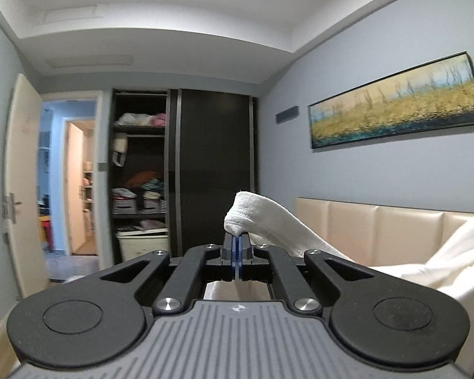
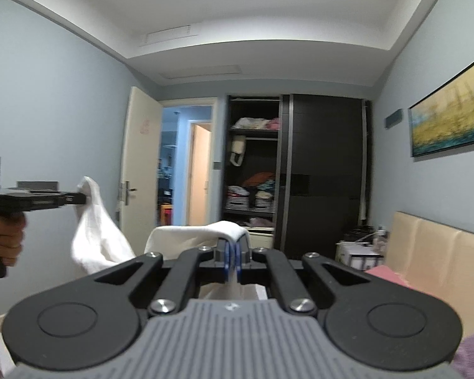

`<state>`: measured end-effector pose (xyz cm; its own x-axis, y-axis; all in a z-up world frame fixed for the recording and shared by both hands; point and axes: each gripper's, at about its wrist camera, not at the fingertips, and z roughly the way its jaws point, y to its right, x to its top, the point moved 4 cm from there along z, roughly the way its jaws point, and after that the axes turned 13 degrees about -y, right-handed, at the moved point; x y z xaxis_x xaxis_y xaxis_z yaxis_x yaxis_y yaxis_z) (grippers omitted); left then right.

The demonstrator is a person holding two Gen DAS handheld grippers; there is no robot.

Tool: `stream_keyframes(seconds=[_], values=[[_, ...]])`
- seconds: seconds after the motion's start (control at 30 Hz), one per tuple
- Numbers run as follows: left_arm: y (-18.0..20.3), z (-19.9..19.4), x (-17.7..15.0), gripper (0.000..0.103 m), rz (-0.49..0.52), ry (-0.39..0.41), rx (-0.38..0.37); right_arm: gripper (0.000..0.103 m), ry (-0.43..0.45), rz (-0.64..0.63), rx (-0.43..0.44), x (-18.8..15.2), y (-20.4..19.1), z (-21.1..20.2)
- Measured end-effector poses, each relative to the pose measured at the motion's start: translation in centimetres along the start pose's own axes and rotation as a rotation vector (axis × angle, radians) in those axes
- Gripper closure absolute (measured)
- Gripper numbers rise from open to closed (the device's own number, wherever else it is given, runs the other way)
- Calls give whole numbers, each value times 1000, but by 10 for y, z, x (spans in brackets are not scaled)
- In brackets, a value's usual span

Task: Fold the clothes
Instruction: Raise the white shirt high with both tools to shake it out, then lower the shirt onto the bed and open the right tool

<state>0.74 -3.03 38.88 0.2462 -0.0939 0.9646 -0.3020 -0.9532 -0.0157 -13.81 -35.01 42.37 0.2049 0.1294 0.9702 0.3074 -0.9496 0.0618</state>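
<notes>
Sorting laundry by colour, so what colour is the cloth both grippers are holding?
White, plain: the cloth shows best in the right wrist view.

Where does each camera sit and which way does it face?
Left wrist: behind the left gripper, which pinches the white cloth; faces the wardrobe, painting and headboard.
Right wrist: behind the right gripper, also on the cloth; faces the wardrobe, door; the hand on the left gripper shows.
Shared: cloth, wardrobe, painting.
</notes>
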Motion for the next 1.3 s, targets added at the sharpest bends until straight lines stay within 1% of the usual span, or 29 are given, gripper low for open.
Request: stream_keyframes(seconds=[0.1,0.2,0.3,0.37,0.43,0.53,0.57,0.63,0.77,0.87,0.93,1.1,1.13,1.2,1.23,1.3], values=[[23,38,8,103,9,0,-56,98,-7,-9,-46,0,11,-16],[39,66,13,103,18,19,-120,98,-22,-12,-70,-1,12,-30],[49,89,18,103,13,41,-183,98,-42,-21,-54,3,4,-32],[48,105,11,103,34,28,-195,98,-61,-25,-20,-1,-5,-24],[40,126,-4,103,53,-2,-197,98,-102,-19,35,-12,-13,-2],[16,165,-43,103,51,-72,-202,98,-189,-3,132,-46,-30,49],[7,179,-62,103,51,-101,-203,98,-223,5,165,-60,-36,69],[-14,207,-105,103,52,-172,-193,98,-303,26,238,-97,-51,120],[-56,263,-191,103,55,-315,-171,98,-480,76,372,-182,-83,225],[-88,295,-247,103,31,-403,-142,98,-567,69,444,-240,-116,291],[-110,314,-283,103,11,-453,-122,98,-602,57,479,-261,-133,314],[-143,339,-348,103,40,-545,-93,98,-689,27,566,-314,-175,371],[-144,344,-354,103,31,-564,-87,98,-707,21,584,-325,-183,382],[-158,348,-373,102,0,-604,-75,98,-741,8,619,-346,-199,405],[-164,350,-380,102,-13,-622,-67,95,-758,5,636,-355,-207,415],[-176,349,-386,102,-24,-646,-43,92,-780,32,664,-362,-208,423]])
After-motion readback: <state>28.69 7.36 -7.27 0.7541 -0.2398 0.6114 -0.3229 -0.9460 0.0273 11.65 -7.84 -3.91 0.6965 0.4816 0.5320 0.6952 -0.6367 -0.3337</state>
